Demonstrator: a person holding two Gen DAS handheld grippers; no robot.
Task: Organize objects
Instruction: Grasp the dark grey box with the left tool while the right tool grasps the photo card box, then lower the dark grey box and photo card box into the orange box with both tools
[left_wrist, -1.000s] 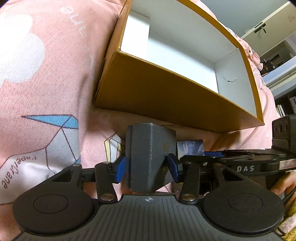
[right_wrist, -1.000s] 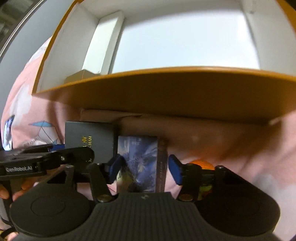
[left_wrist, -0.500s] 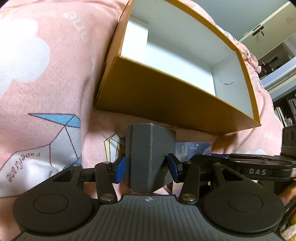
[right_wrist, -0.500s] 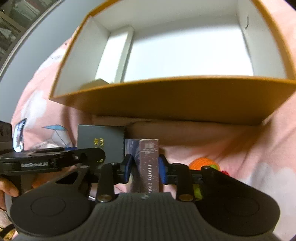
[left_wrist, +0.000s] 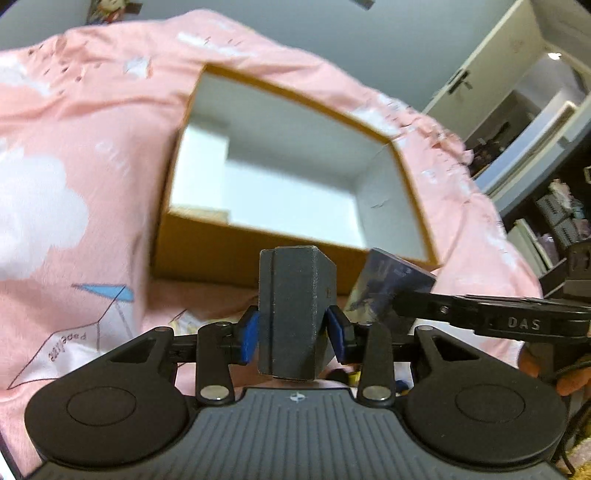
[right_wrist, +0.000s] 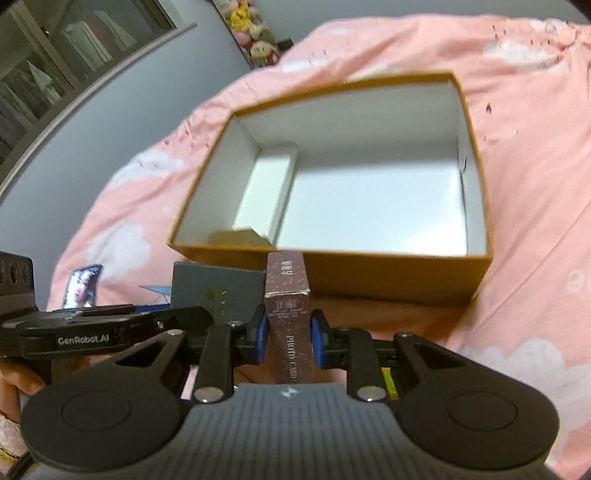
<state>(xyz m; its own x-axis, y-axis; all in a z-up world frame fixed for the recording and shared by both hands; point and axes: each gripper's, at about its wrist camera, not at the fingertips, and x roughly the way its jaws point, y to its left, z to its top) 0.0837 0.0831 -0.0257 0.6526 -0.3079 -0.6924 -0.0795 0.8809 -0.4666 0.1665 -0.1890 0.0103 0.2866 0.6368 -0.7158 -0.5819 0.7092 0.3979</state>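
My left gripper (left_wrist: 293, 332) is shut on a dark grey box (left_wrist: 293, 306) and holds it up in front of the open orange box (left_wrist: 258, 251). My right gripper (right_wrist: 288, 334) is shut on a slim maroon photo card box (right_wrist: 288, 306), held upright before the same orange box (right_wrist: 388, 273). Each gripper's load shows in the other view: the card box (left_wrist: 384, 288) at right, the grey box (right_wrist: 218, 291) at left. The orange box has a white inside holding a white insert (right_wrist: 266, 192) and a small tan box (right_wrist: 240, 238).
Everything rests on a pink bedspread (left_wrist: 55, 206) with clouds and paper-crane prints. A small photo card (right_wrist: 81, 286) lies at far left in the right wrist view. Cabinets and shelves (left_wrist: 535, 110) stand beyond the bed. Colourful small items lie partly hidden under the grippers.
Both grippers have risen with their boxes, so the orange box now lies lower and its inside is in view. The right gripper closed on the photo card box and turned it upright.
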